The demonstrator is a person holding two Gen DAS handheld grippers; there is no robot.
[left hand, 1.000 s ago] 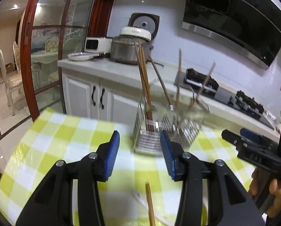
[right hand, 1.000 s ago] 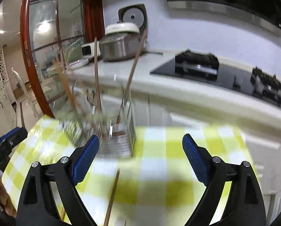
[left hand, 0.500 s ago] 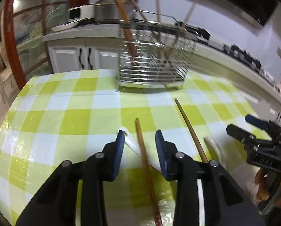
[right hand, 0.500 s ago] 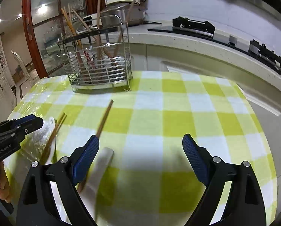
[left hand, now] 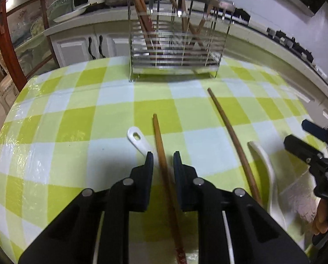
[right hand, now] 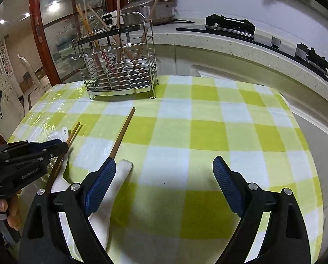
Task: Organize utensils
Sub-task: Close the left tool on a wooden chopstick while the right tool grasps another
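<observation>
**A:** ok so L gripper point(left hand: 163, 161) is down on the tabletop point(left hand: 80, 118) w/ a wooden chopstick point(left hand: 158, 136) running right btwn the jaws. They've just been closing in, but there's a sliver of gap each side, so pads aren't pinching it yet afaict. R gripper point(right hand: 164, 169) is wide open, nothing in it, hovering over bare checked cloth.

**B:** what's gonna bite you?

**A:** imo the white spoon point(left hand: 139, 142). Its handle lies partly under the left jaw and touches or nearly touches the chopstick, so if I squeeze now I might trap the spoon too, or nudge it sideways. Also the stick is thin, round and smooth, prob rolls or pivots if only one pad hits first. And the cloth looks like glossy plastic, slippery, so stuff skates.

**B:** where's everything else?

**A:** second chopstick point(left hand: 230, 136) lies off to the right, apart from the first, w/ another white spoon point(left hand: 265, 165) just beside its near end. That one looks ceramic, curved, glazed. Wire rack point(left hand: 175, 44) sits at the far edge of the tabletop, shiny steel bars, already has several chopsticks standing tilted in it.

**B:** so rack is the goal?

**A:** I'd guess so. Long stick, narrow slots btwn bars, so a crooked grab prob means the tip snags on the rim.
</observation>
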